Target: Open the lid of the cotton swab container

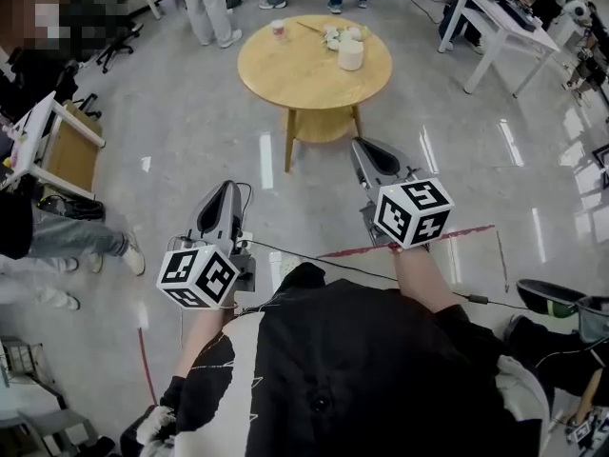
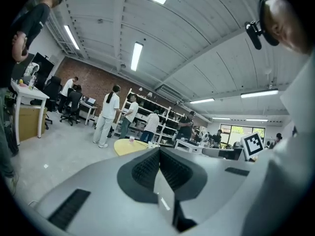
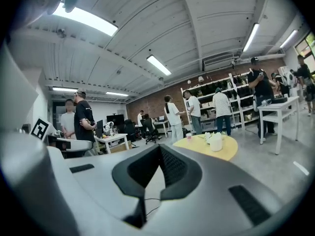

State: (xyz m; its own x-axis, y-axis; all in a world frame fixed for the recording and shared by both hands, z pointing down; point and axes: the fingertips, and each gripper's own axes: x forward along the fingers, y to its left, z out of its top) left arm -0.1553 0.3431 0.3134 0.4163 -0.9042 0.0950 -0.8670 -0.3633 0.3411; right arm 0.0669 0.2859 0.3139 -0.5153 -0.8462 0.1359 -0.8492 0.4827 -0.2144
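Two pinched-tight, empty claws, left gripper (image 1: 226, 190) and right gripper (image 1: 366, 150); round wooden table (image 1: 285, 74) at twelve o'clock, glossy grey floor (image 1: 190, 141).

- A glossy grey floor (image 1: 190, 131) is reflecting the ceiling lights in pale streaks.
- A round wooden desk (image 1: 285, 74) is standing at twelve o'clock in the head view.
- A white desk (image 1: 504, 29) is standing at two o'clock.
- A red tape line (image 1: 471, 230) is running across the floor at four o'clock.
- In the left gripper view, a brick wall (image 2: 91, 80) is closing the far end at ten o'clock, with shelves (image 2: 165, 114) lining it.
- Long light strips (image 2: 136, 55) are glowing on the white ribbed ceiling (image 2: 206, 43).
- A window (image 2: 238, 130) is glowing at three o'clock.
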